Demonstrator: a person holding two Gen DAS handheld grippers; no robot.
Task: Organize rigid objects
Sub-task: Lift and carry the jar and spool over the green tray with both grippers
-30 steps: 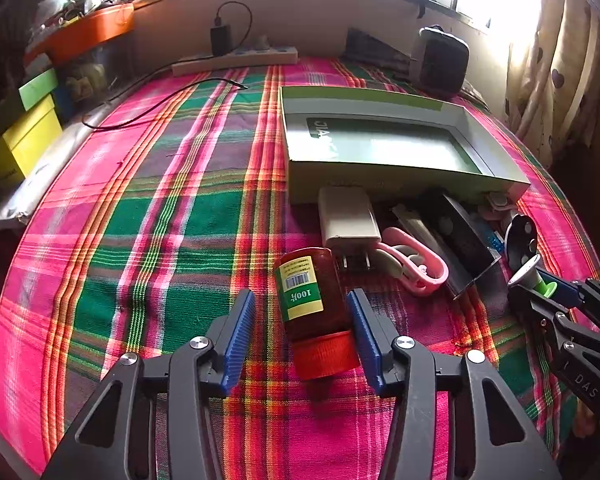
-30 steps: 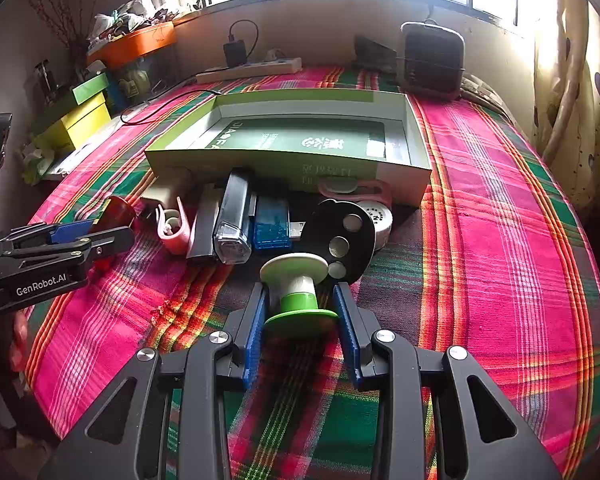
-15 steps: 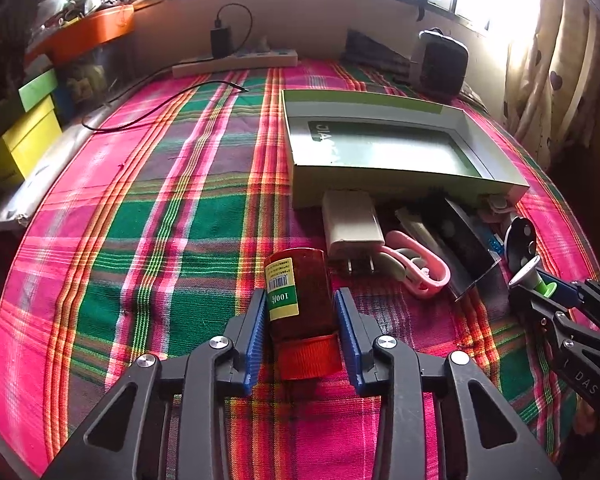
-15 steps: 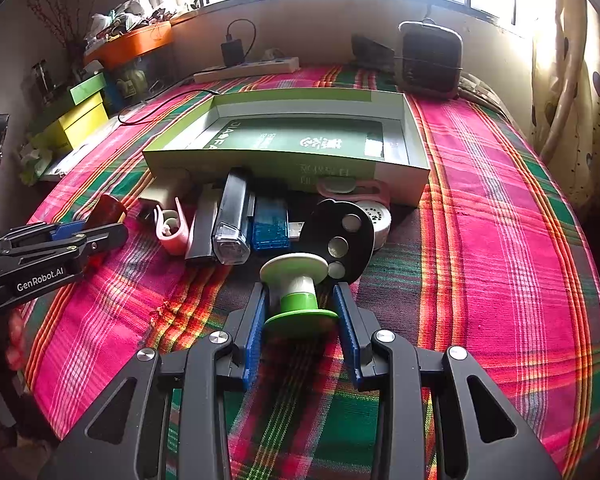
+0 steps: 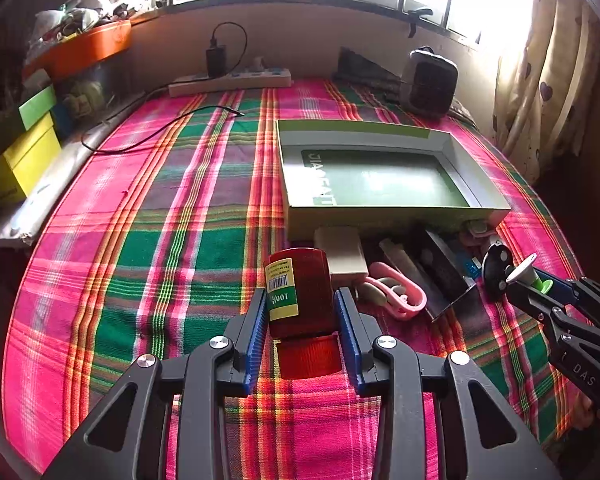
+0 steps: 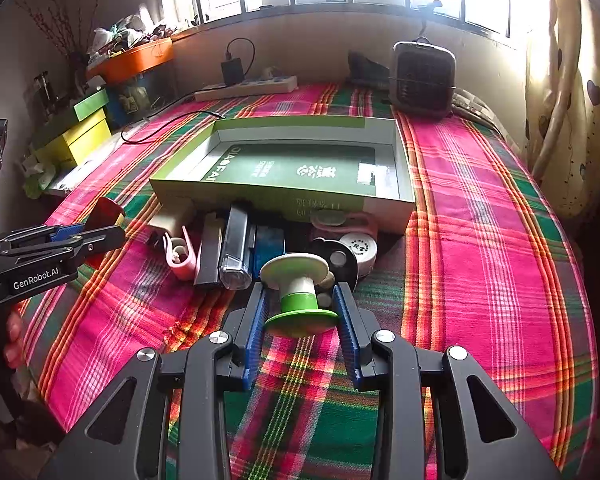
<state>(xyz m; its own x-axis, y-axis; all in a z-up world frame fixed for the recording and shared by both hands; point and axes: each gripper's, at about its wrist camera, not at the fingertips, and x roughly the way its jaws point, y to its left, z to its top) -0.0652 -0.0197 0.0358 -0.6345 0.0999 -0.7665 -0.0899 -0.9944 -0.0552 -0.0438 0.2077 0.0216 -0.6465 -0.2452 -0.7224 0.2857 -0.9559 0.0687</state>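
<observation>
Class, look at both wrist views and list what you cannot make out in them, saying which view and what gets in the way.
- Left wrist view: the red bottle label's small print is too small to read.
- Left wrist view: the white charger is partly hidden behind the bottle.
- Right wrist view: items under the green spool are hidden by it.
- Both views: outside the windows, glare washes everything out.
- Right wrist view: the green box's front print is too blurred.

Plaid-covered bed (image 5: 148, 264), green box (image 5: 384, 216), power strip (image 5: 236, 80), heater (image 6: 422, 80)

Both wrist views look downward, sharing the green box (image 5: 384, 176).
</observation>
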